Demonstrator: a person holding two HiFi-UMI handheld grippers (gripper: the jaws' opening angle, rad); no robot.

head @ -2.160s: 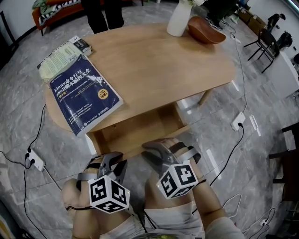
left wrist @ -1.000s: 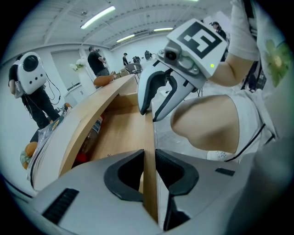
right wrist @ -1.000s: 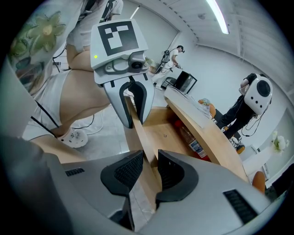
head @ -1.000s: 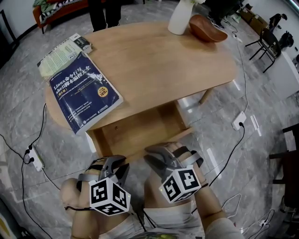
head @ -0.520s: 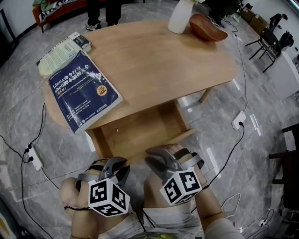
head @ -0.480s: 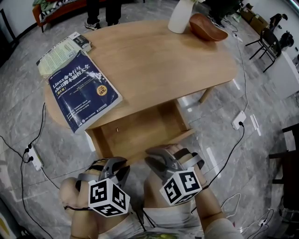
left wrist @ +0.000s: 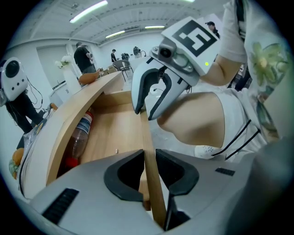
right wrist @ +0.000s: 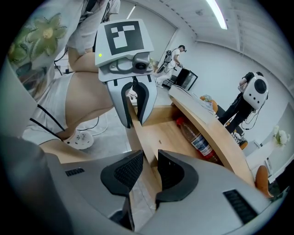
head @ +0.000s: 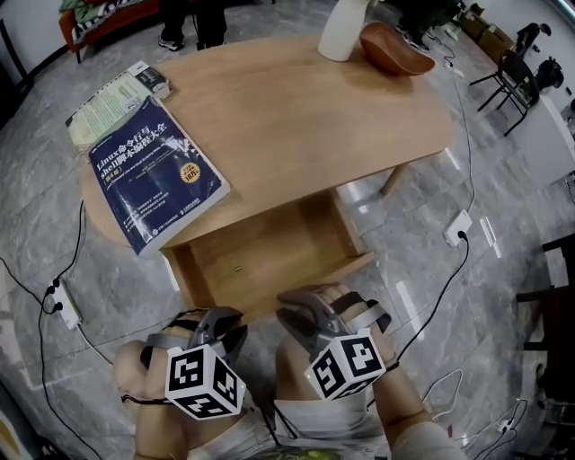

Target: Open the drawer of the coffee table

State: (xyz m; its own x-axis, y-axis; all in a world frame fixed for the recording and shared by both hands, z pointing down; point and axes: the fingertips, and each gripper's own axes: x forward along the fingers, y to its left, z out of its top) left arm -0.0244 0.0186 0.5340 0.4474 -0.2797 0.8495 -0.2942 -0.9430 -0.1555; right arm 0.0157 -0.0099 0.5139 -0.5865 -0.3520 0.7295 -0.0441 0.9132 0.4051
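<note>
The wooden coffee table [head: 296,117] has its drawer [head: 260,256] pulled out toward me, and a small speck lies on the drawer's floor. Both grippers hold the drawer's front board [head: 346,269]. My left gripper [head: 216,319] is shut on the board's left part, and in the left gripper view the board [left wrist: 146,137] runs up between the pads of this gripper [left wrist: 148,158]. My right gripper [head: 301,305] is shut on the board further right, where the board [right wrist: 140,133] passes between its pads [right wrist: 150,167]. A plastic bottle [left wrist: 78,140] lies deep under the tabletop.
On the tabletop lie a blue book [head: 153,184] that overhangs the near edge, a pale book [head: 108,103], a white vase [head: 346,27] and a brown bowl [head: 395,49]. Power strips [head: 458,229] with cables lie on the marble floor. My knees are right behind the drawer.
The drawer has slid a little further out toward me, and more of its floor shows. Both grippers have stayed clamped on its front board.
</note>
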